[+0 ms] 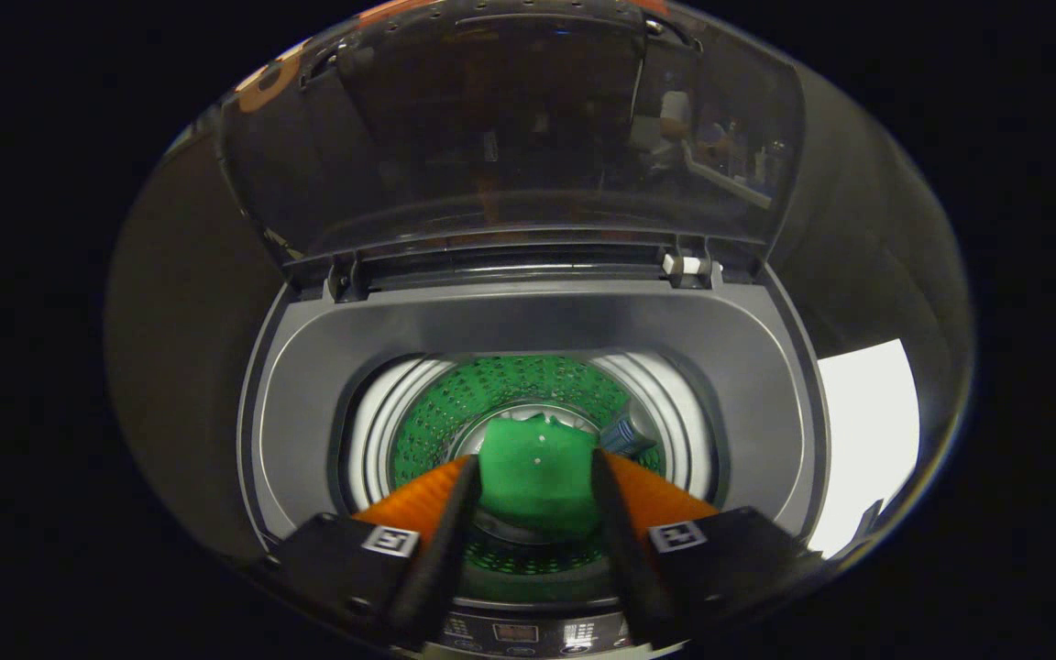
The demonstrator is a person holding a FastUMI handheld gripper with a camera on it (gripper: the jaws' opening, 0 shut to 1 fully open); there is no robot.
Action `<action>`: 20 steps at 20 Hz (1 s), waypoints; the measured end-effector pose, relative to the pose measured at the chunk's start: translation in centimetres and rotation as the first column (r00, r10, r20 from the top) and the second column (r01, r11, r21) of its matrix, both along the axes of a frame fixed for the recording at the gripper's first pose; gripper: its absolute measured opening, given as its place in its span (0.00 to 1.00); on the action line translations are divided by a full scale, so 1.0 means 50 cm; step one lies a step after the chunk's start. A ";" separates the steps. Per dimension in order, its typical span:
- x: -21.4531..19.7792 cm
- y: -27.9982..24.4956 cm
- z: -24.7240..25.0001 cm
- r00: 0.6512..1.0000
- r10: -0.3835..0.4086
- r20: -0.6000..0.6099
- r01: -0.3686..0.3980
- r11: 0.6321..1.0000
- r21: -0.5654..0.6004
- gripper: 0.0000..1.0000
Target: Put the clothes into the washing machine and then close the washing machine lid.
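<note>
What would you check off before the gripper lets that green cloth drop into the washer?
1. Lid raised clear of the opening: ok.
2. Green cloth held between the fingers of the gripper: ok.
3. Cloth over the drum, not the grey rim: ok.
4. Drum free to take it; a blue item already lies inside: ok.
5. Grip firmness on both sides: cannot tell.
</note>
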State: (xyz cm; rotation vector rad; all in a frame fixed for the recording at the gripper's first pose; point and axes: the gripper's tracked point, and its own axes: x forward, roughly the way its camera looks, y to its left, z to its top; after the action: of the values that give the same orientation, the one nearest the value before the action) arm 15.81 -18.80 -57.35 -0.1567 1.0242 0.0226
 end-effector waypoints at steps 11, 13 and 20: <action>-0.008 -0.025 0.165 0.990 -0.030 0.137 0.026 0.999 0.030 1.00; -0.004 -0.027 0.216 0.984 -0.031 0.173 0.024 0.999 0.042 1.00; 0.048 -0.023 0.434 0.937 -0.043 0.347 0.013 0.996 0.088 0.99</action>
State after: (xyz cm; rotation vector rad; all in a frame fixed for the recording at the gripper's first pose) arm 18.23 -19.97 -35.64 -0.0653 0.6686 0.0119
